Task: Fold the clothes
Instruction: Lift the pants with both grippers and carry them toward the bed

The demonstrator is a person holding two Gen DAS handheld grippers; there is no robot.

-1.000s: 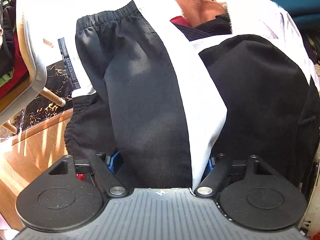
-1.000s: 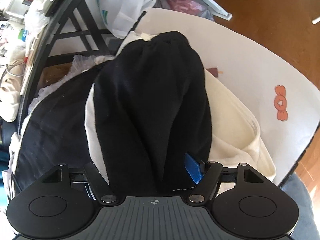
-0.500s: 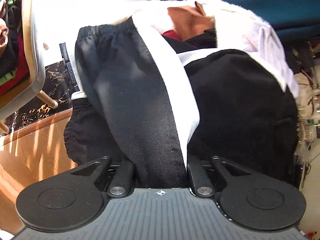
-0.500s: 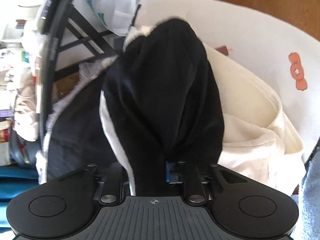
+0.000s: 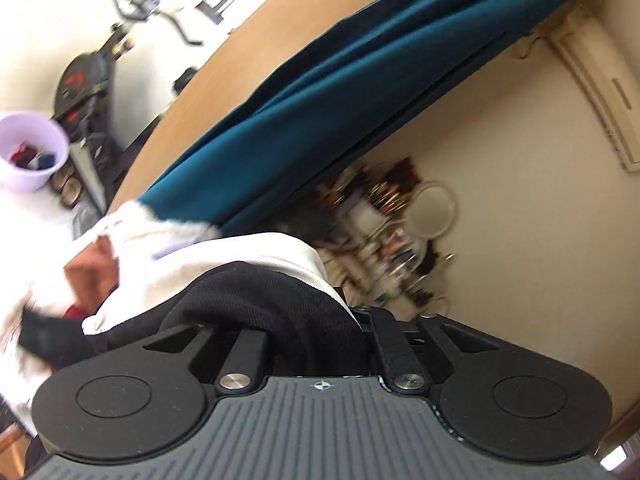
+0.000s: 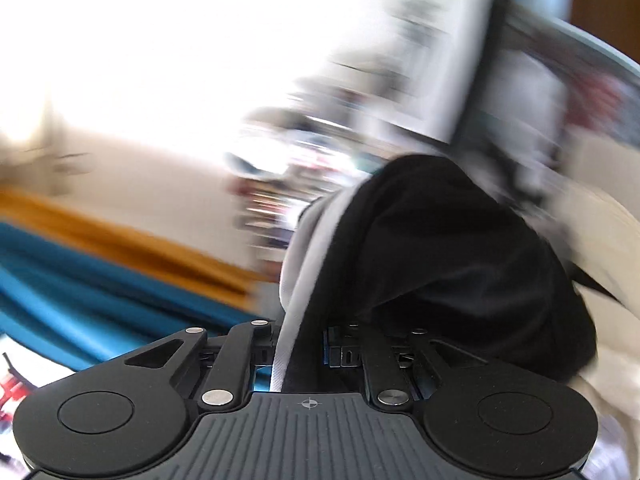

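Note:
A black garment with a white side stripe (image 5: 272, 300) bunches over my left gripper (image 5: 316, 344), which is shut on its fabric; the cloth hides the fingertips. In the right wrist view the same black garment (image 6: 440, 260) rises in a hump ahead of my right gripper (image 6: 304, 344). Its jaws are closing, with black cloth and the white stripe (image 6: 308, 264) pinched between them. Both grippers point about level, held high above the clothes pile. The right view is heavily blurred.
A pile of white fluffy and brown clothes (image 5: 120, 240) lies lower left. A teal curtain (image 5: 320, 92) hangs ahead, beside a cluttered shelf (image 5: 380, 232) and a wall air conditioner (image 5: 600, 92). A lilac basin (image 5: 28, 152) holds small items. Cream cloth (image 6: 600, 280) lies at right.
Both grippers went from open around the black garment to shut on it, then rose sharply with it. The views swung from the clothes pile up to the curtain and wall.

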